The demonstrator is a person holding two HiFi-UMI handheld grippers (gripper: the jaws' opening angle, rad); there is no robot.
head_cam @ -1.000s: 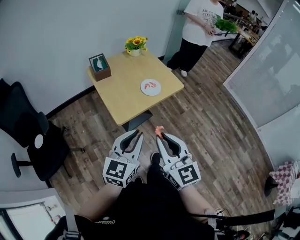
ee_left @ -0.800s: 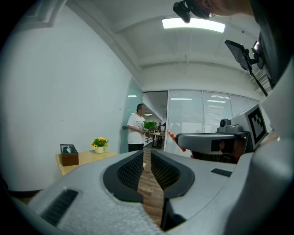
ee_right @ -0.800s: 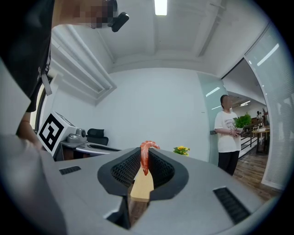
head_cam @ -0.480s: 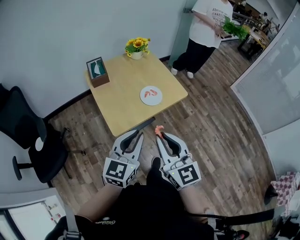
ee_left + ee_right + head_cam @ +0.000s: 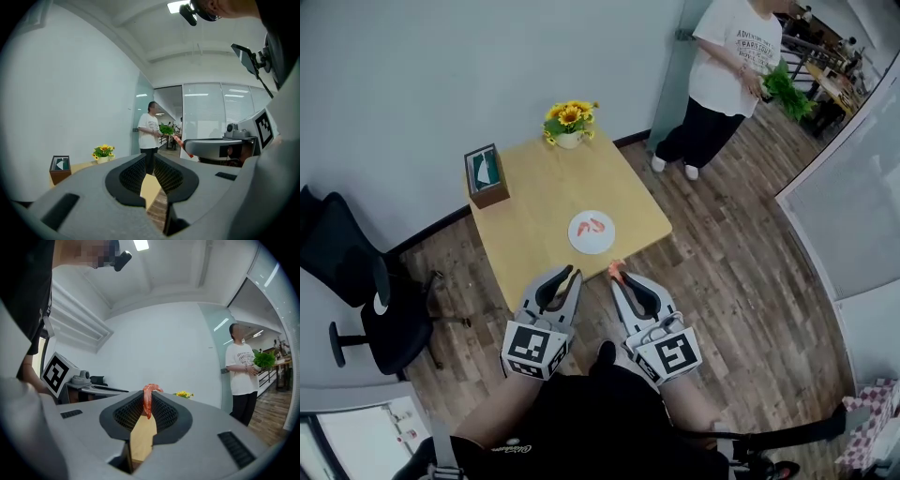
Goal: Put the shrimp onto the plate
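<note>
Status: carry stage, delivery not yet made. Right gripper (image 5: pixel 623 281) is clamped on one shrimp (image 5: pixel 147 399). The orange body is pinched at the jaw tips, and one end sticks out above them. Left gripper (image 5: pixel 151 161) has its jaws together at the tips with nothing between them. Both are held out by the near edge of the table (image 5: pixel 525 234).

Plate (image 5: pixel 580 244) sits on the table toward that near edge. Orange shrimp pieces (image 5: pixel 593 225) already lie on it; they look like two, but are too small to count with confidence.

Judgement: part of the job is done. The held shrimp is near the plate but not yet over it. It has to go forward past the rim, then be lowered and let go. No other loose shrimp shows in any view.
</note>
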